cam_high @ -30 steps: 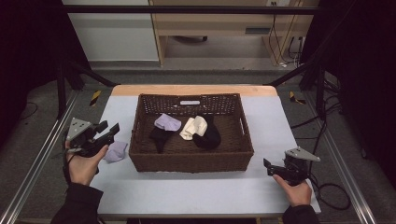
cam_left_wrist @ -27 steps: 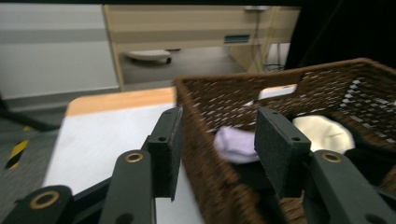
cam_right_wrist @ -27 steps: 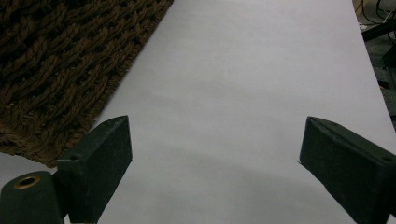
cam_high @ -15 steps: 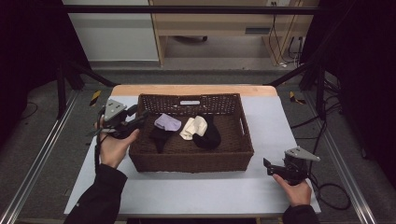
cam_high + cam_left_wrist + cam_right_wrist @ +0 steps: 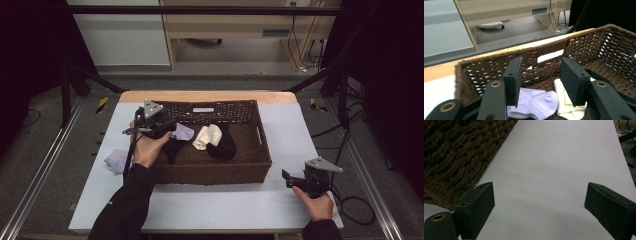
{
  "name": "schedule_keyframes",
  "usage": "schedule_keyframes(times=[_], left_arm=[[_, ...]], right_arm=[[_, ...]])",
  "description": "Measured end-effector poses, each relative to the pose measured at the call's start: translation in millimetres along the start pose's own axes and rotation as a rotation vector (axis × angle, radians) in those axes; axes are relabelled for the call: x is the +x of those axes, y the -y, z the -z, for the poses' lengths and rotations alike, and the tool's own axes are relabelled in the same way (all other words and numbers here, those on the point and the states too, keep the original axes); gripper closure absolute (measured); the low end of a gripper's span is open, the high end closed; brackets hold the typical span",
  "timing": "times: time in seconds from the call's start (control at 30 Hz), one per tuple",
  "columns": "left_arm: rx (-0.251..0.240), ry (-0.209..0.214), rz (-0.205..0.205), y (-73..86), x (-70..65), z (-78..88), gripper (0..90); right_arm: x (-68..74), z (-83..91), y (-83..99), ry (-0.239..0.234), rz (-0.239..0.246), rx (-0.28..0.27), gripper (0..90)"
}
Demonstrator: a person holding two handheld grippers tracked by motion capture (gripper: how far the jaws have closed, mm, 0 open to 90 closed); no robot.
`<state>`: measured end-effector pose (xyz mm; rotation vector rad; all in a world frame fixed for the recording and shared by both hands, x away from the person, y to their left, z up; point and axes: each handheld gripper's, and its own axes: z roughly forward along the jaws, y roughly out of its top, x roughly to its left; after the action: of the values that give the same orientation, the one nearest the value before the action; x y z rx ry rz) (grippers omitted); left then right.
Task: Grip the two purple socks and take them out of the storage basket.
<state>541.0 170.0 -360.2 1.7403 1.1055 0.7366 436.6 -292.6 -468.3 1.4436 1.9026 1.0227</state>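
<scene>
A brown wicker basket (image 5: 215, 172) stands mid-table. Inside it lie a lavender sock (image 5: 183, 132), a cream sock (image 5: 207, 136) and two black socks (image 5: 226, 146). My left gripper (image 5: 169, 127) hovers over the basket's left rim with its jaws open and nothing between them. In the left gripper view the lavender sock (image 5: 536, 102) and cream sock (image 5: 565, 105) lie below the open left gripper (image 5: 541, 75), in front of the basket's far wall (image 5: 486, 65). My right gripper (image 5: 286, 176) rests on the table right of the basket. It stands wide open and empty (image 5: 539, 195).
Another lavender sock (image 5: 117, 161) lies on the white table (image 5: 225, 210) left of the basket. The basket's corner (image 5: 456, 157) is close to the right gripper's left jaw. A wooden strip (image 5: 205, 96) edges the table's far side, with metal rails along both sides.
The left hand has moved from beside the lavender sock on the table, rightward and away, to above the basket's left rim. That sock stayed put. The right hand has not moved.
</scene>
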Motion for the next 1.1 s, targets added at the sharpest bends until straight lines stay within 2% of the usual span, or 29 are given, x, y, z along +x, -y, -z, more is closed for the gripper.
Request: schedule_keyframes(times=[0.33, 0.57, 0.7, 0.8, 1.1], left_arm=[[0.097, -0.006, -0.005, 25.7, 0.0, -31.0, 49.7], [0.131, 0.002, 0.009, 36.9, 1.7, -40.2, 49.5], [0.173, -0.007, -0.001, 40.8, 2.5, -43.4, 49.0], [0.211, 0.01, 0.013, 43.9, 4.5, -47.0, 47.5], [0.323, 0.014, -0.054, 52.0, 3.8, -55.6, 45.0]], right_arm=[[0.3, -0.6, 0.2, -0.004, 0.001, 0.003, 9.6], [0.5, -1.4, 0.6, -0.005, 0.007, 0.006, 9.6], [1.1, -1.8, 0.8, -0.005, 0.006, 0.009, 9.6], [0.8, -1.3, 0.7, -0.006, 0.006, 0.006, 9.6], [1.7, -2.1, 1.3, -0.011, 0.01, 0.013, 9.6]])
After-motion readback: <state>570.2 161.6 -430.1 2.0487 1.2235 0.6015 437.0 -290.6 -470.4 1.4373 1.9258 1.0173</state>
